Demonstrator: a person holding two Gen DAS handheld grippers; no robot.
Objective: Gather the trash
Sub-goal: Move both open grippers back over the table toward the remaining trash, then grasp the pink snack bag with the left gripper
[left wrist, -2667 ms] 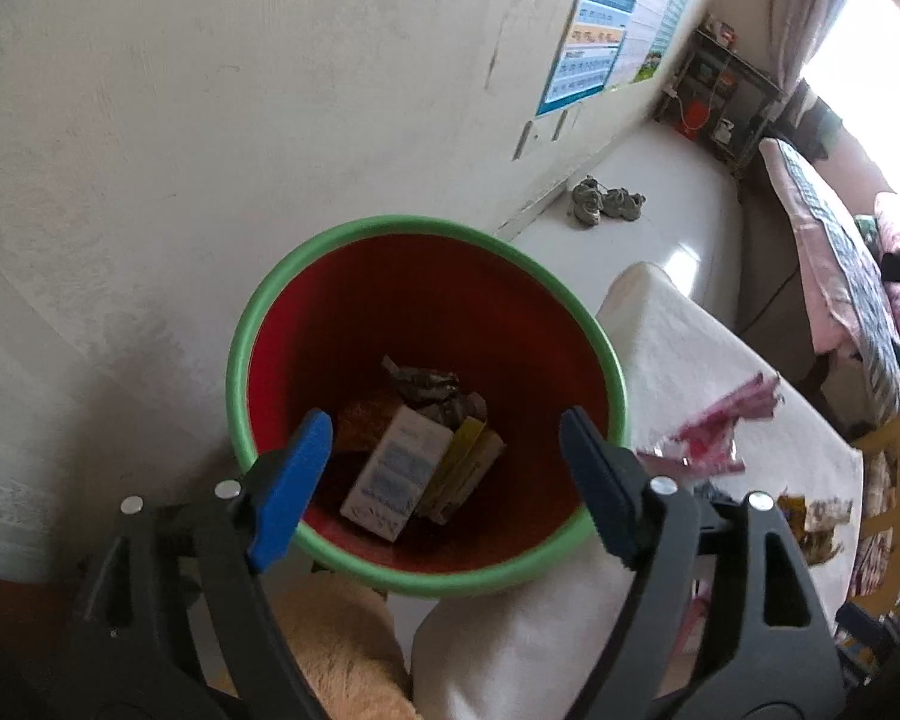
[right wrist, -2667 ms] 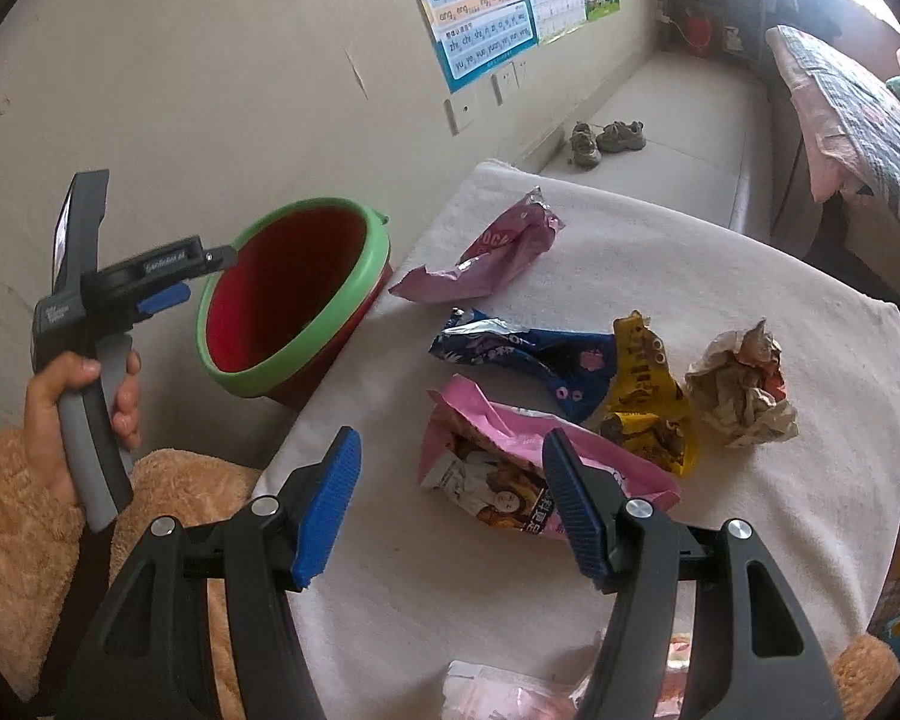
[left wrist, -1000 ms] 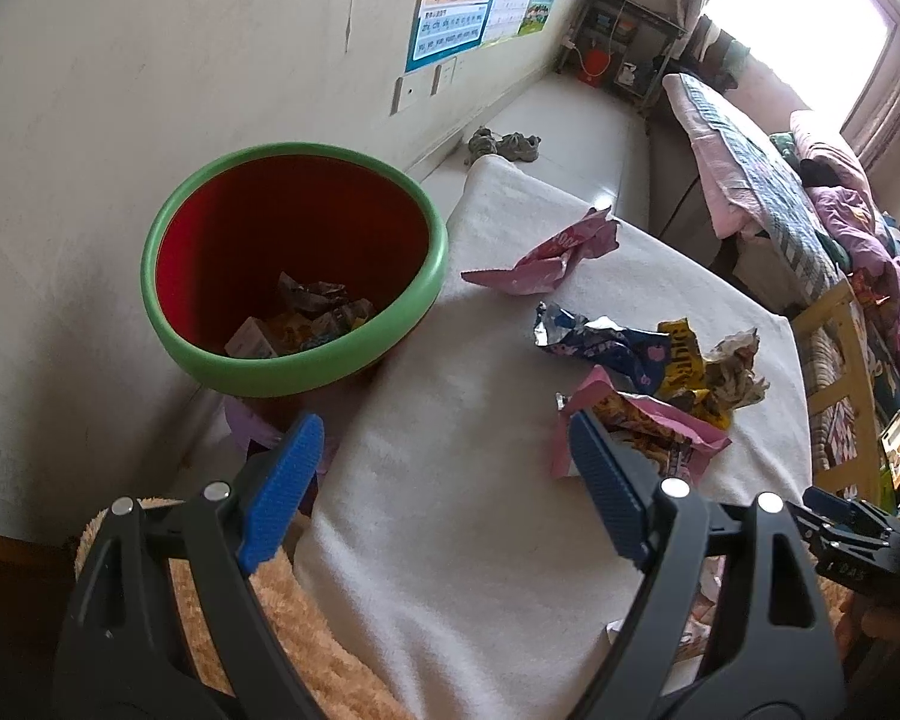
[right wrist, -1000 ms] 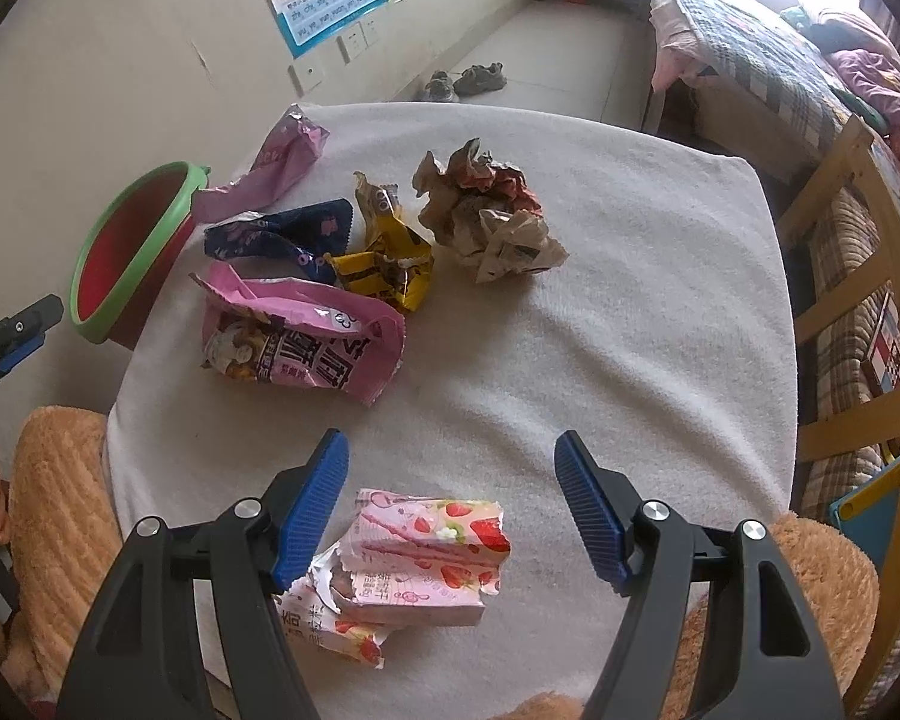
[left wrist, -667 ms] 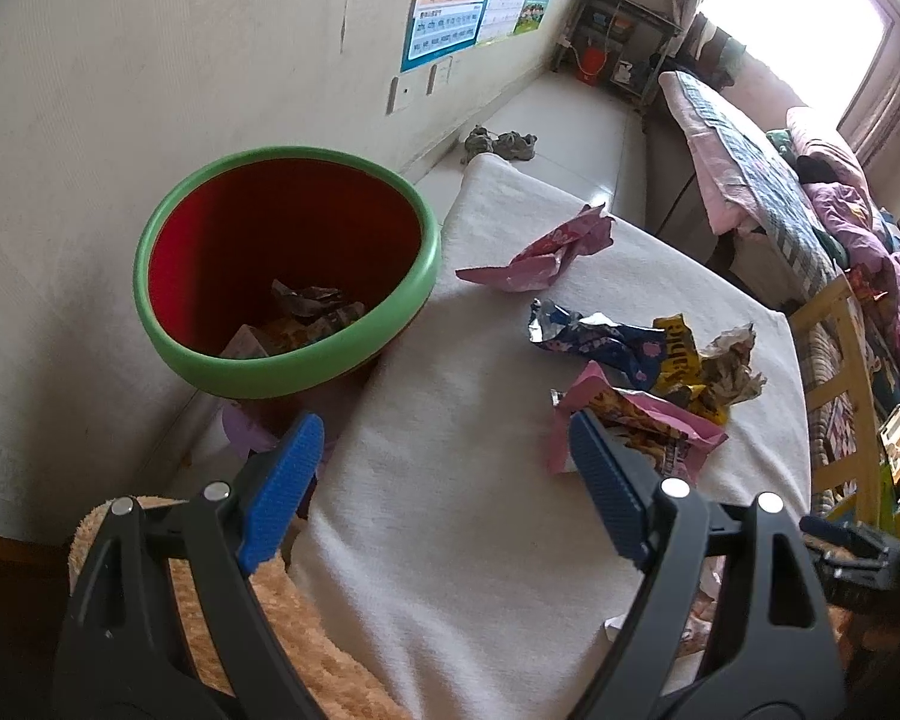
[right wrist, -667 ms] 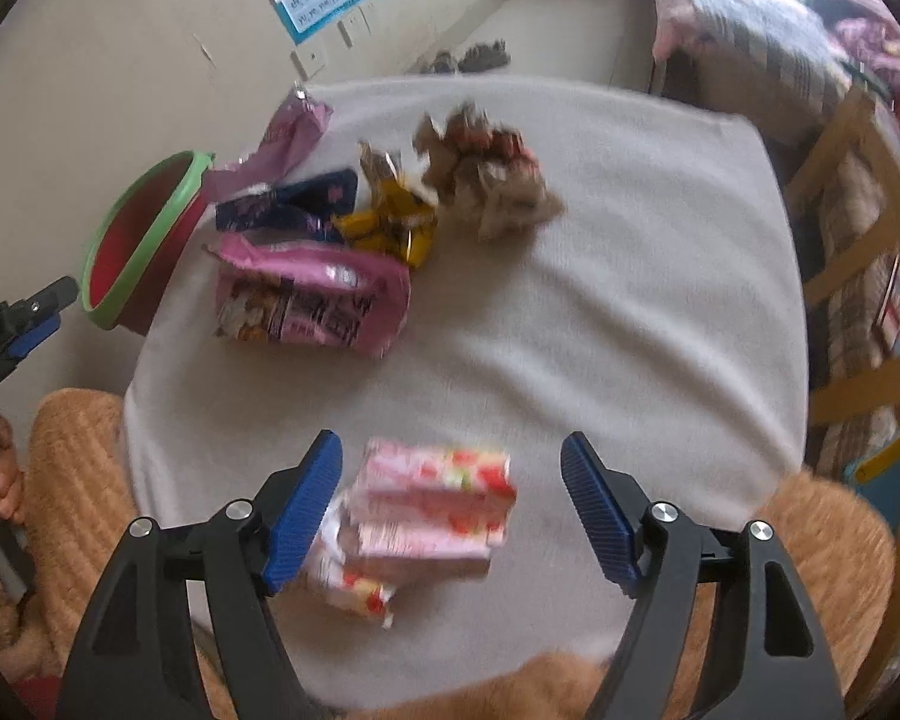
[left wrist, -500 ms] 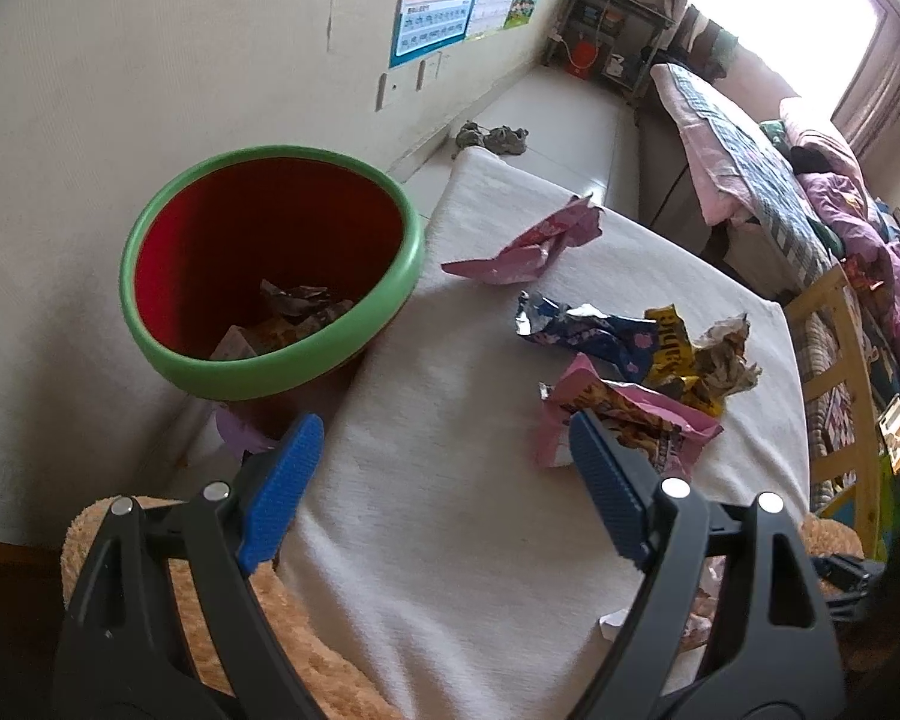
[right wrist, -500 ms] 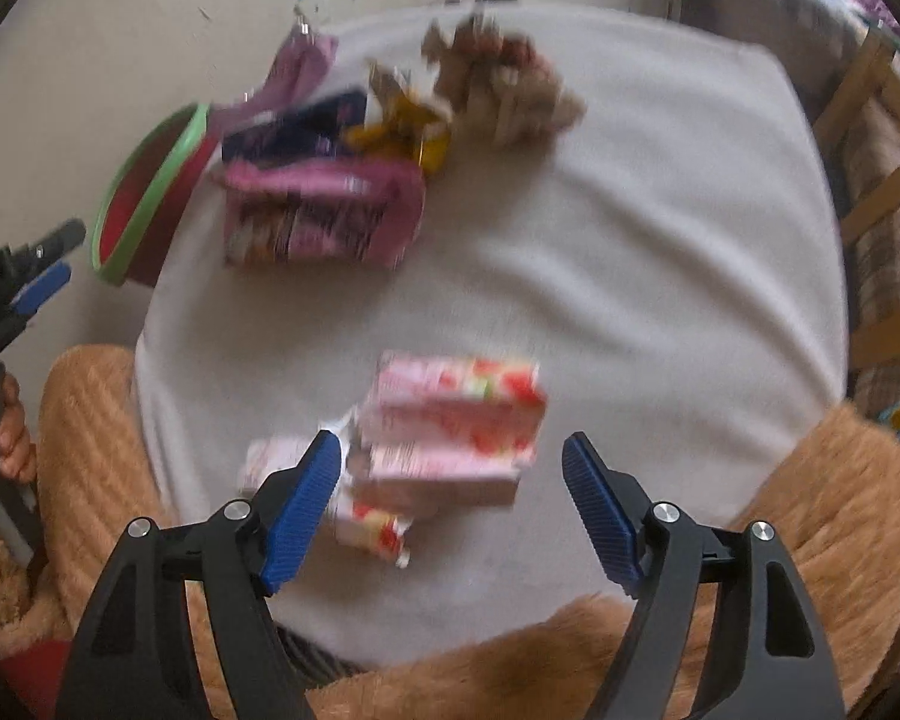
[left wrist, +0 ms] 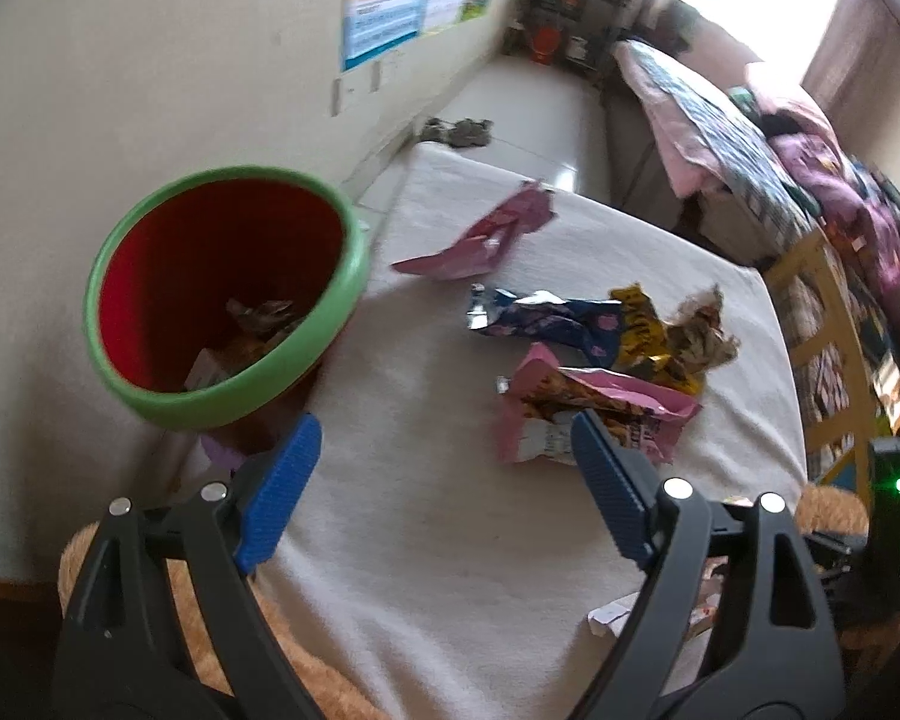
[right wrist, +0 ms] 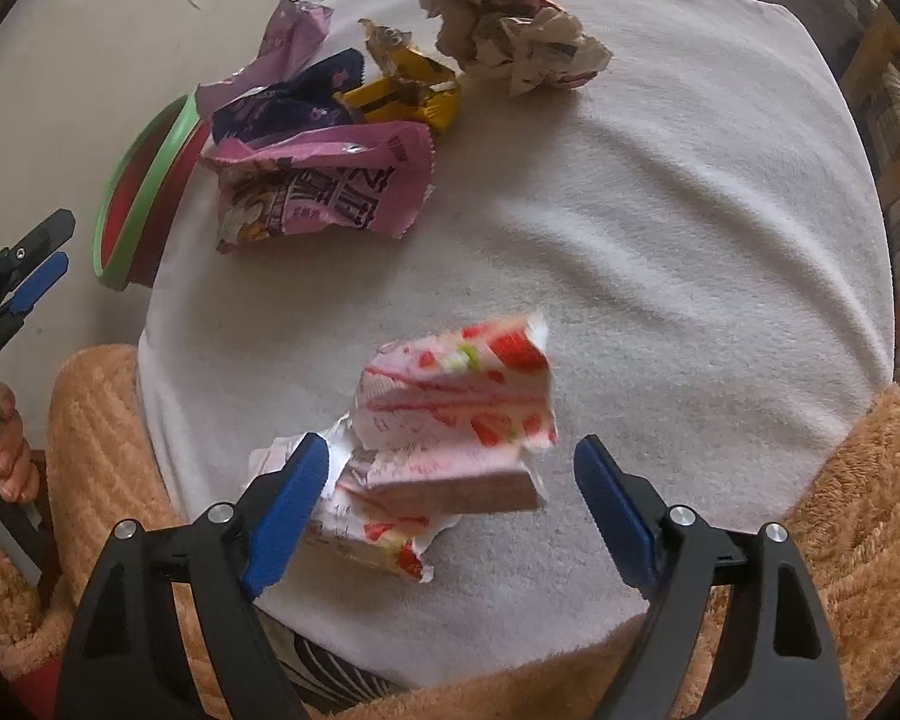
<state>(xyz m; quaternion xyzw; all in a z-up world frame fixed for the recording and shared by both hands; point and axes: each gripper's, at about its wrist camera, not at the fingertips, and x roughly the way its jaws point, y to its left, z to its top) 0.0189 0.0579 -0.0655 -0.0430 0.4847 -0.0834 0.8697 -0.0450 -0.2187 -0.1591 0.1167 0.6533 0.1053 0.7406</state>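
Two cartons [right wrist: 450, 420], blurred, overlap near the table's [right wrist: 660, 228] front edge — the right gripper's [right wrist: 450, 492] jaws, just widening, straddle them untouched. Four wrappers [right wrist: 324, 192] and one paper wad [right wrist: 510, 42] crowd the bin-side [left wrist: 222, 294] edge; left gripper [left wrist: 444, 480] wide, empty.

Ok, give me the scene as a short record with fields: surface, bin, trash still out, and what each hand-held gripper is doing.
surface: table under a white cloth
bin: red bin with green rim beside the table edge, some trash inside
trash still out: strawberry carton, pink snack bag, blue wrapper, yellow wrapper, crumpled paper, pink wrapper
left hand-held gripper: open, empty
right hand-held gripper: open, jaws just widened, straddling the strawberry carton
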